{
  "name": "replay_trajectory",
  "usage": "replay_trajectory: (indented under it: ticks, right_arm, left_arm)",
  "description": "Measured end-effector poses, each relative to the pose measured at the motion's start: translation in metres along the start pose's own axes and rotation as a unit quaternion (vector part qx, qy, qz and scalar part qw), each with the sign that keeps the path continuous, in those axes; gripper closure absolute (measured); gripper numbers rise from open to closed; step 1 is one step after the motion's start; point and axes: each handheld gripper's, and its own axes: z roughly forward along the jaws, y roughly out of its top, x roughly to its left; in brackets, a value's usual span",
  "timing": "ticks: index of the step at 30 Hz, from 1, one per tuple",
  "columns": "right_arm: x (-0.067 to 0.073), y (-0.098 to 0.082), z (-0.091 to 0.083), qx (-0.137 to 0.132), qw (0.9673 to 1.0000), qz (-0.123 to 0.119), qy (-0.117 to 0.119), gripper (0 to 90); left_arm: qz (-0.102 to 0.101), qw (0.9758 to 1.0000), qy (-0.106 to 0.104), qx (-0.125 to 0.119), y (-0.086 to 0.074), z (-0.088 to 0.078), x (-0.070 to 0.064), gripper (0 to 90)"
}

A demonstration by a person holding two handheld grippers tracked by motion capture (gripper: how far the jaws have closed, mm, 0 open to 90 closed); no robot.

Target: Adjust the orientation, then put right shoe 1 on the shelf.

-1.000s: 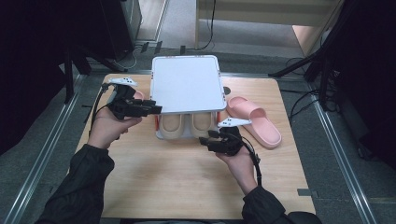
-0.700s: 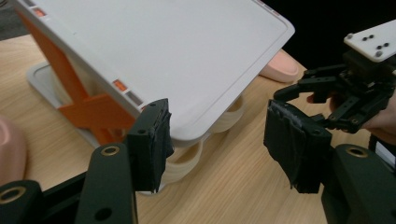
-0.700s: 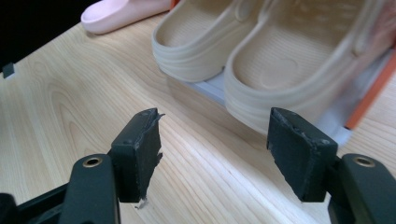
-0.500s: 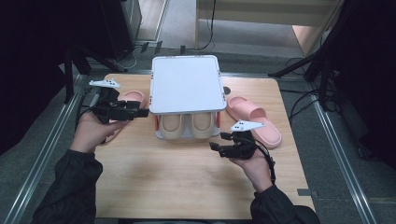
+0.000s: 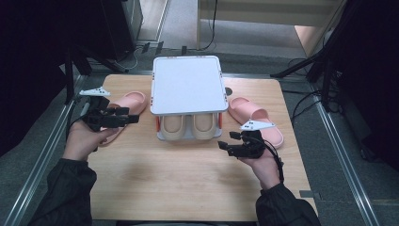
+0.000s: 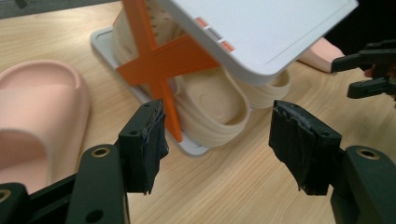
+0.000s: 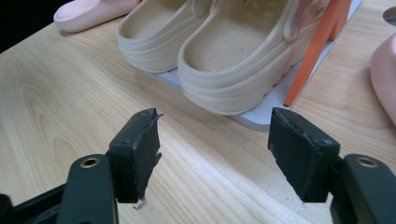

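Ridged beige foam clogs [image 7: 224, 60], white rack [image 5: 187, 84]

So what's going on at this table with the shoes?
A person holds a pair of tongs in each hand. Both the left tongs and the right tongs have just been opening and hold nothing. Two beige clogs sit on the lower level of a small white rack. A pink slipper lies on each side.

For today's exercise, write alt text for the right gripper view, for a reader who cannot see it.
Two beige clogs sit side by side on the white base of a small shoe rack with an orange support, on a wooden table. In front of them the right gripper has its black jaws open with nothing between them. Pink slippers peek in at the top left and the right edge.
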Motion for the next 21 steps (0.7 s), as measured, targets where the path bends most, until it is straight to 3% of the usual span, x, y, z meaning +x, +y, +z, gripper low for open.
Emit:
replay_trajectory:
  ticks: [5,8,13,16,18,21]
  right_arm:
    - [-0.005,0.002,0.002,-0.007,0.9998,0.017,0.000,34.3]
    - [-0.006,0.003,0.002,-0.006,0.9999,0.014,-0.006,35.2]
    - [-0.005,0.001,0.003,0.005,0.9999,0.001,-0.016,37.5]
    - [-0.004,0.002,0.003,0.002,0.9999,0.004,-0.015,37.0]
    - [-0.004,0.001,0.004,0.004,0.9999,0.004,-0.014,36.8]
    - [-0.003,0.000,0.003,0.005,0.9999,0.003,-0.013,36.8]
  left_arm:
    - [-0.012,0.9999,0.007,0.000,-0.009,0.001,0.012,40.2]
    - [-0.015,0.9998,0.010,0.001,-0.013,0.002,0.018,45.8]
    - [-0.035,0.9993,0.016,-0.002,-0.018,0.005,0.027,63.6]
    - [-0.044,0.9988,0.019,0.001,-0.020,0.008,0.033,68.5]
    - [-0.040,0.9987,0.031,0.001,-0.022,0.010,0.037,70.7]
    - [-0.043,0.9986,0.031,-0.002,-0.022,0.012,0.042,73.0]
